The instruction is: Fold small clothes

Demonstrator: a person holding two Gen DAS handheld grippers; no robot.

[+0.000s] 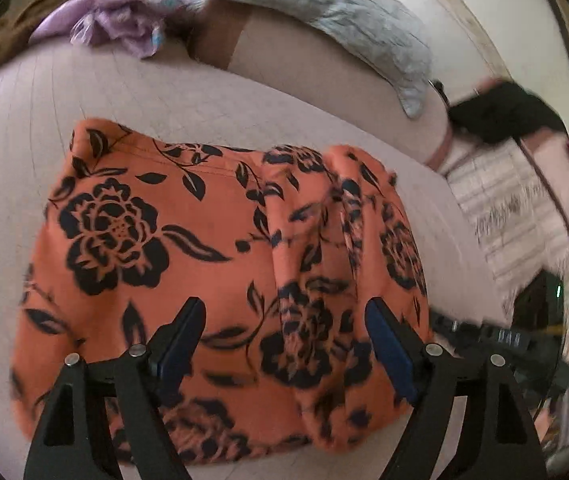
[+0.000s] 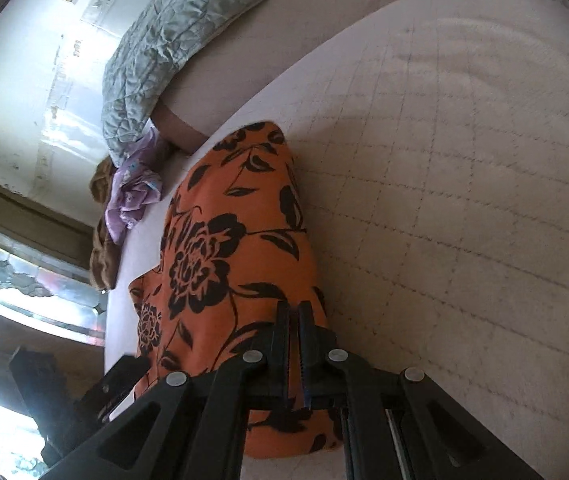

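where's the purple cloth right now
The purple cloth lies crumpled at the far edge of the bed, between the brown garment and the grey quilted pillow, beyond the orange floral garment.
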